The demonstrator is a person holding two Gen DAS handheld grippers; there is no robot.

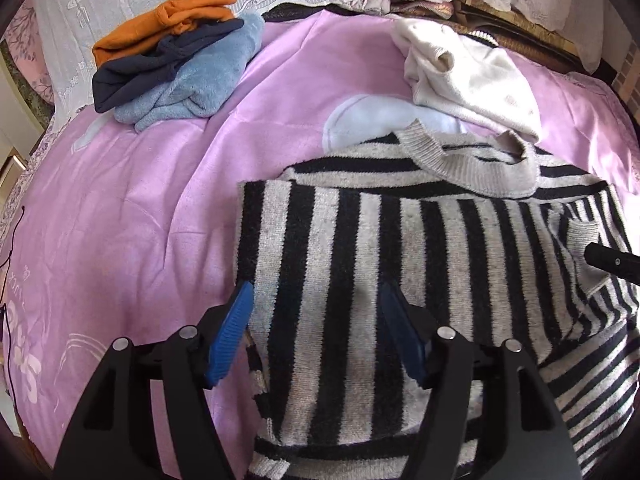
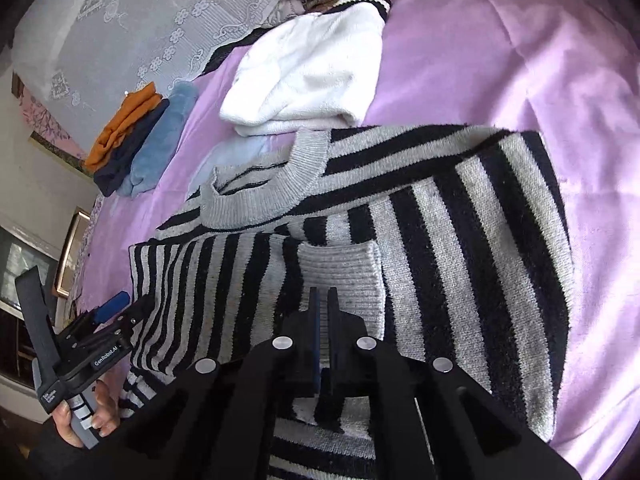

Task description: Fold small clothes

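Left gripper (image 1: 316, 332) stood released over striped sweater (image 1: 400, 260); right gripper (image 2: 322, 320) clenched empty above its cuff (image 2: 340, 276). Sweater lay on pink bedspread (image 1: 140, 220), sleeves folded in, body unfolded. White garment (image 1: 472, 80) unfolded; folded stack (image 1: 172, 60) done beyond.

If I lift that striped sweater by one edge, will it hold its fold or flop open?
Probably flop. The striped sweater is soft knit, already draping in loose folds, so lifted layers would likely sag apart. It looks thick, so fairly heavy for its size. The fuzzy knit should grip pads, though it may slide on the smooth pink bedspread.
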